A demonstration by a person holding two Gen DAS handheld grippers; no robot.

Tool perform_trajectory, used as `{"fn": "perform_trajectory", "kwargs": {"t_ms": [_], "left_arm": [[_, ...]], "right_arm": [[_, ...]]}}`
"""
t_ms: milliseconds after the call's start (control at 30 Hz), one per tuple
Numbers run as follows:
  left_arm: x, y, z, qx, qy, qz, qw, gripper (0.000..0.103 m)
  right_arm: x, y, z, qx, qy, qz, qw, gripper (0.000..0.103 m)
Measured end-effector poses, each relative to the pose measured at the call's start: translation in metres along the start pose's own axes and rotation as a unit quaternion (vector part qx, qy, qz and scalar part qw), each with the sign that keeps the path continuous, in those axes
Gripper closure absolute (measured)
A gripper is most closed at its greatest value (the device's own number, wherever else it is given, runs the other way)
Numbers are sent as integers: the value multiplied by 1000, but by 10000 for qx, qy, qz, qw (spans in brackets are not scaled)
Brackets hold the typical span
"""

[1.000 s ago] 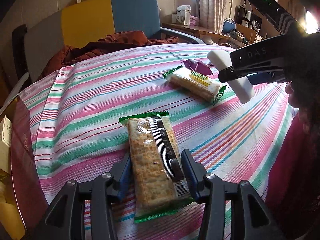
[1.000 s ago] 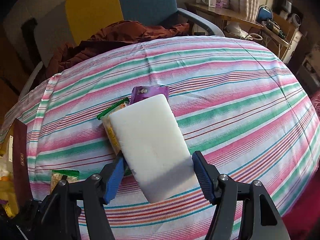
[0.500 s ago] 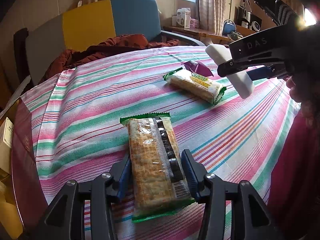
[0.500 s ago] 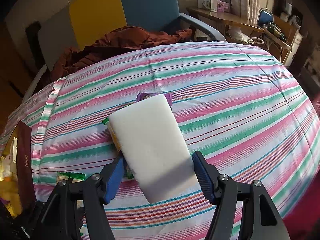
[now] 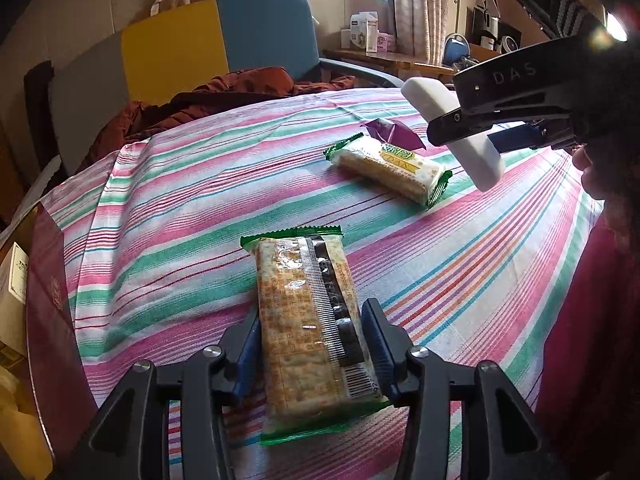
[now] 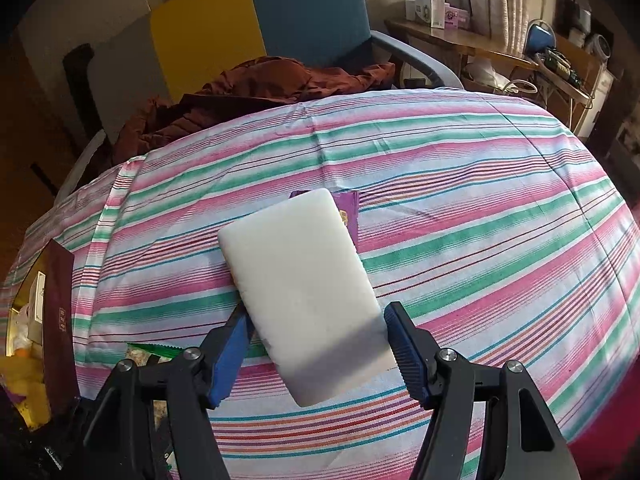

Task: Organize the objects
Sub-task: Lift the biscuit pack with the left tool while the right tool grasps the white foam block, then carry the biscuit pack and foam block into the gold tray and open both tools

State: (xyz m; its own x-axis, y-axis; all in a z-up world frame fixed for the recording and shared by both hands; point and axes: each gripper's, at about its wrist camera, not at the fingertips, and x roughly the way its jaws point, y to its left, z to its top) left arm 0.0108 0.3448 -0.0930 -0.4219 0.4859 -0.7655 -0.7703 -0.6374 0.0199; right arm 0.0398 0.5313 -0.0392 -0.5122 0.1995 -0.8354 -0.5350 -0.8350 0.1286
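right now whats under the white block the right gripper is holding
In the right wrist view the white block covers most of a purple packet on the striped tablecloth. The left wrist view shows a green-ended cracker pack there too, hidden from the right camera.

White sponge (image 6: pixel 304 292), green-edged cracker pack (image 5: pixel 308 332), pink-green striped tablecloth (image 5: pixel 168 208)

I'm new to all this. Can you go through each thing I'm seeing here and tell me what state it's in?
left gripper: shut on the cracker pack.
cracker pack: sealed, held at its sides.
right gripper: shut on the white block.
white block: held in the air above the table.
second cracker pack: sealed, lying flat on the striped tablecloth.
purple wrapper: lying behind the second cracker pack.
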Motion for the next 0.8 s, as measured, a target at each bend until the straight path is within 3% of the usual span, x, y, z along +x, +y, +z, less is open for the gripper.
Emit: {"fn": "perform_trajectory", "kwargs": {"t_ms": [333, 800], "left_arm": [[-22, 10, -9, -59, 163, 184, 9997, 58], [-76, 14, -10, -171, -314, 213, 9991, 58]], "right_arm": [[3, 5, -3, -168, 72, 48, 9998, 36], [12, 39, -18, -912, 433, 345, 9943, 36]]}}
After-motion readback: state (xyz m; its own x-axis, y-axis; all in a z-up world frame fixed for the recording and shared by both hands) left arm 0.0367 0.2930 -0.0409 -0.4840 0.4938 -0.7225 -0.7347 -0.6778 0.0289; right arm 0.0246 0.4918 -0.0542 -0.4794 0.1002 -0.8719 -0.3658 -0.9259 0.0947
